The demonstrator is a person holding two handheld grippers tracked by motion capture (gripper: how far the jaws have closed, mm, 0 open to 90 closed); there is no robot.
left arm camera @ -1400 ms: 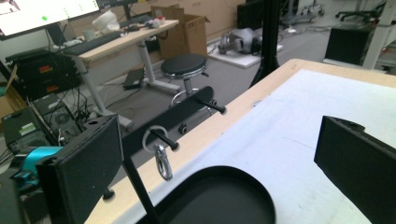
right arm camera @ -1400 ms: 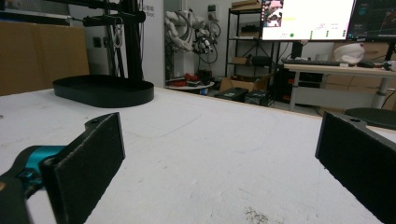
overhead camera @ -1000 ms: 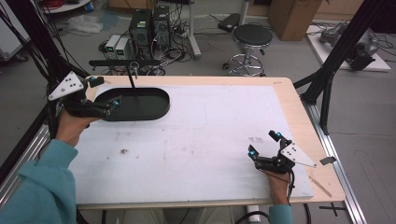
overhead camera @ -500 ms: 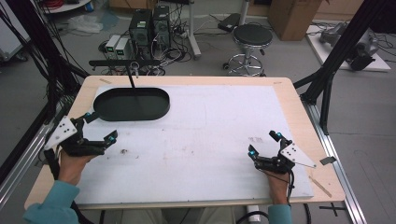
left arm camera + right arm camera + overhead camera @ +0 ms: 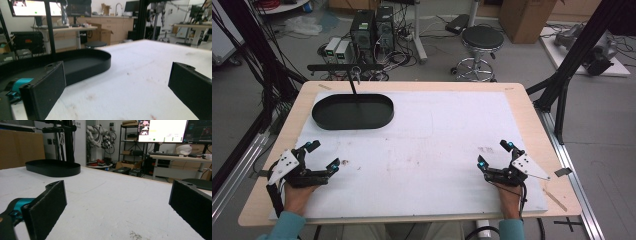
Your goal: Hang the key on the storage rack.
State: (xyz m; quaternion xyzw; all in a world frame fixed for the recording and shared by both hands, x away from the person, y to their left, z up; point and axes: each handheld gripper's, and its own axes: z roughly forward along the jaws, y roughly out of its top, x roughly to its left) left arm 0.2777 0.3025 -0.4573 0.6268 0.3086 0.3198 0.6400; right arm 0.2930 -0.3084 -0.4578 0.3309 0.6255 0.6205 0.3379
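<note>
The table [image 5: 522, 115] carries a white mat [image 5: 432, 145]. On the mat's far left corner lies the black oval tray [image 5: 353, 111], with a thin black stand [image 5: 346, 67] rising at its far side. The left gripper [image 5: 321, 156] rests near the front left edge, well apart from the tray, jaws wide and holding nothing. The right gripper [image 5: 497, 154] rests at the front right, also wide and without load.

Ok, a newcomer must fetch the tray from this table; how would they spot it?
Start at the white-covered wooden table and look to its far left corner. There lies the shallow black oval tray, with a thin black post rising at its far side, well ahead of the left gripper.
</note>
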